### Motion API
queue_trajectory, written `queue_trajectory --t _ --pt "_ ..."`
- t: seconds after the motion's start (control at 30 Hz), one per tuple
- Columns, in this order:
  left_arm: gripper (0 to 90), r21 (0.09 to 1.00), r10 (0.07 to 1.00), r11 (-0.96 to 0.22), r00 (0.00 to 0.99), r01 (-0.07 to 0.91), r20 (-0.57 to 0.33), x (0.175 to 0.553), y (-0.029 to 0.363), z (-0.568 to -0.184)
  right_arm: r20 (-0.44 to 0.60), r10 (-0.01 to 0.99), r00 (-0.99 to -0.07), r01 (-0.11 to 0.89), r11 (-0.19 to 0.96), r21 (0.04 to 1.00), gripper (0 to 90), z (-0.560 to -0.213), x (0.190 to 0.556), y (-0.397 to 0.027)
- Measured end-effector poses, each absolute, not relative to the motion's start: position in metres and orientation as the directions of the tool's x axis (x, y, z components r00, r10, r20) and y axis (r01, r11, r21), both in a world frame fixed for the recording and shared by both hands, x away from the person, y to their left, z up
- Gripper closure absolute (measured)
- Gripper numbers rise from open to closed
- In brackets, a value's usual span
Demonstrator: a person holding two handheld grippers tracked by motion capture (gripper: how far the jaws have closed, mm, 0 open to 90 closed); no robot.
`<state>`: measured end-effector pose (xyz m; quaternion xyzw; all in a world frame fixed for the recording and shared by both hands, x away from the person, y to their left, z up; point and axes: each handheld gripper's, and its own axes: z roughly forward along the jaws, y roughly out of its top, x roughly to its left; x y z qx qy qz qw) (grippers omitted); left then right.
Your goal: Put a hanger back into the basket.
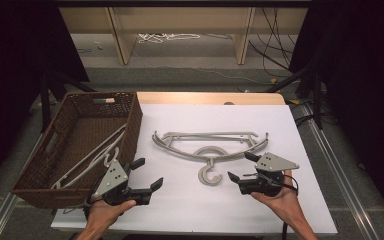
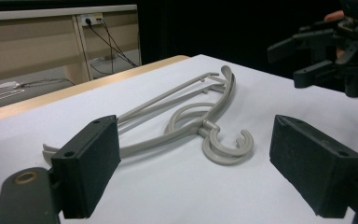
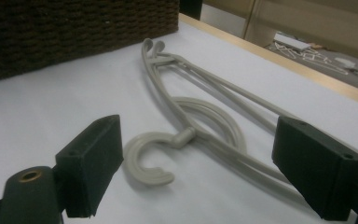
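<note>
Two grey plastic hangers [image 1: 210,145] lie stacked in the middle of the white table, hooks [image 1: 209,176] pointing toward me. My left gripper [image 1: 148,173] is open, low over the table just left of the hooks, beside the basket. My right gripper [image 1: 241,166] is open just right of the hooks. In the left gripper view the open gripper [image 2: 196,130] frames the hangers [image 2: 186,109], with the right gripper [image 2: 317,51] beyond. The right gripper view has its open gripper [image 3: 200,128] around the hooks [image 3: 144,163], not touching.
A dark wicker basket [image 1: 132,125] stands at the table's left with more grey hangers [image 1: 92,157] inside; its wall [image 3: 74,28] is in the right gripper view. The white table top [image 1: 280,210] has a wooden far edge [image 1: 205,97]. Cables lie on the floor beyond.
</note>
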<state>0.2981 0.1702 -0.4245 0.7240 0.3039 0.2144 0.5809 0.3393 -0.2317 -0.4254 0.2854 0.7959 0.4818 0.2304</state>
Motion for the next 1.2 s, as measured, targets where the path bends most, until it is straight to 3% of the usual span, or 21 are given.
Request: queue_trajectory --t 0.1,0.37,0.4,0.47,0.73,1.2 --pt "15.9 0.972 0.689 -0.139 0.723 0.19 -0.043 0.296 0.171 -0.427 -0.158 0.665 -0.73 0.202 0.43 0.88 16.7 -0.425 0.35 -0.235" --pt "15.9 0.968 0.688 -0.184 0.726 0.173 0.001 0.294 0.178 -0.433 -0.179 0.603 -0.777 0.24 0.547 0.802 17.0 -0.431 0.383 -0.236" --pt "15.9 0.967 0.691 -0.181 0.723 0.178 -0.004 0.294 0.179 -0.433 -0.219 0.567 -0.794 0.237 0.621 0.748 16.9 -0.433 0.393 -0.233" --pt "16.0 0.969 0.699 -0.166 0.715 0.185 -0.016 0.294 0.181 -0.433 -0.241 0.542 -0.805 0.234 0.664 0.71 17.9 -0.434 0.403 -0.229" --pt "16.0 0.966 0.684 -0.179 0.73 0.188 -0.015 0.295 0.178 -0.435 -0.279 0.431 -0.858 0.199 0.78 0.593 32.4 -0.446 0.439 -0.215" --pt "16.1 0.963 0.679 -0.19 0.735 0.191 -0.012 0.296 0.176 -0.436 -0.205 0.359 -0.911 0.213 0.832 0.511 44.8 -0.46 0.464 -0.213"
